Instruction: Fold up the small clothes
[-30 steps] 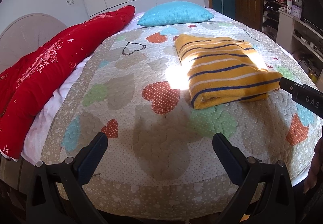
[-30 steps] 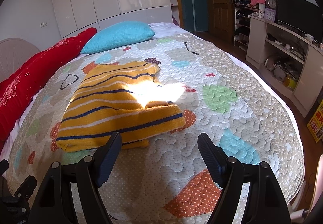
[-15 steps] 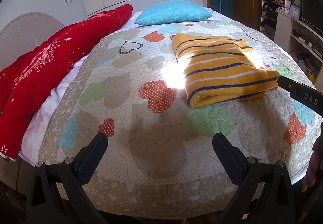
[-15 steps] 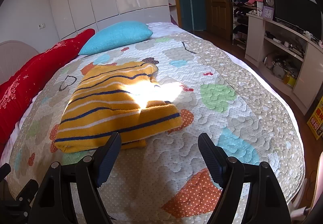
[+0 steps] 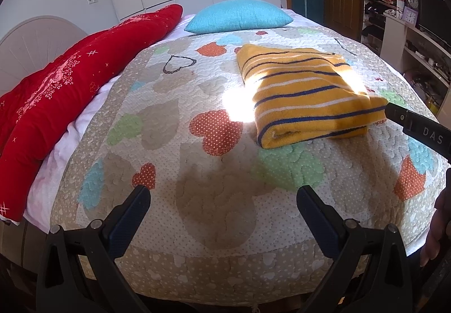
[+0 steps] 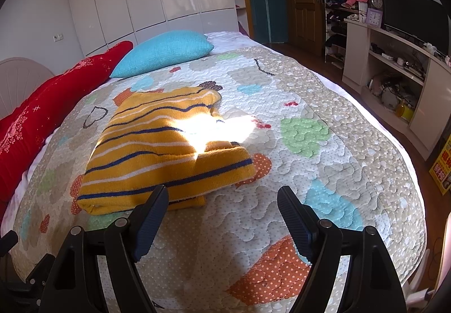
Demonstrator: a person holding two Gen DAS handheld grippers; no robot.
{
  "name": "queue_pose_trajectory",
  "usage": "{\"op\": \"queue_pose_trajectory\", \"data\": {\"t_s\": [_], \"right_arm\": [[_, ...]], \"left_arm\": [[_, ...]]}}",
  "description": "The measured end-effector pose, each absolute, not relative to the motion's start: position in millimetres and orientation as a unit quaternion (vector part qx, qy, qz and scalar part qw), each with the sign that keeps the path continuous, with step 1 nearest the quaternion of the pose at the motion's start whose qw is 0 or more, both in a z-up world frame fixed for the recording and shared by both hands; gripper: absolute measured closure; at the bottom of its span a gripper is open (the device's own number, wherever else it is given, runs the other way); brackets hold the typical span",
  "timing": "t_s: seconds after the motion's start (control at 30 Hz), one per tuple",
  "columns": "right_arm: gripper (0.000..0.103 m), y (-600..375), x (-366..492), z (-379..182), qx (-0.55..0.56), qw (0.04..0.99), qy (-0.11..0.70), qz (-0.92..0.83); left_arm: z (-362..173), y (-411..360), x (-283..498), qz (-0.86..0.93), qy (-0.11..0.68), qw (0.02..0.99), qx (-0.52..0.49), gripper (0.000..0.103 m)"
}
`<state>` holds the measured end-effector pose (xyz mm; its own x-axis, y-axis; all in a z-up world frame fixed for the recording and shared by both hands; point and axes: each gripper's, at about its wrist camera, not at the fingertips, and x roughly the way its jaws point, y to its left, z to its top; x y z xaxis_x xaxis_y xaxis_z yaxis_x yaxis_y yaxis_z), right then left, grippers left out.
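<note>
Folded yellow striped sweater lies on the bed quilt, long axis running away, just ahead-left of the wide, empty right gripper; left gripper, also wide and empty, sits farther off.

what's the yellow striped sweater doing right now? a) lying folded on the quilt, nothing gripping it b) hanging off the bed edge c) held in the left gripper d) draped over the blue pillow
a: the yellow striped sweater lies folded flat on the quilt, while the left gripper and right gripper are both open with nothing between their fingers.
</note>
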<state>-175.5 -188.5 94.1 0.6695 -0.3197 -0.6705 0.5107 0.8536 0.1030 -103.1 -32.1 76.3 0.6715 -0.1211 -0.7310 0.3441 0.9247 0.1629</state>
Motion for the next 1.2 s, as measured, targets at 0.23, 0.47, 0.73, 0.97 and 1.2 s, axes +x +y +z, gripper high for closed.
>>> {"op": "queue_pose_trajectory", "data": {"t_s": [0.23,0.47,0.73,0.97,1.2], "right_arm": [[0.019,-187,-174,96,0.143,0.904,0.333,-0.228],[0.019,-185,-174,95,0.141,0.905,0.331,-0.225],[0.018,-182,-175,95,0.142,0.909,0.325,-0.219],[0.017,-176,-177,98,0.133,0.915,0.316,-0.21],[0.016,-162,-167,97,0.098,0.923,0.321,-0.189]], "left_arm": [[75,-33,-103,-0.133,0.388,0.901,0.145,0.0],[75,-33,-104,-0.138,0.384,0.902,0.142,0.0],[79,-34,-108,-0.154,0.374,0.906,0.127,0.0],[71,-31,-98,-0.155,0.391,0.9,0.114,0.0],[62,-19,-78,-0.133,0.403,0.9,0.102,0.0]]}}
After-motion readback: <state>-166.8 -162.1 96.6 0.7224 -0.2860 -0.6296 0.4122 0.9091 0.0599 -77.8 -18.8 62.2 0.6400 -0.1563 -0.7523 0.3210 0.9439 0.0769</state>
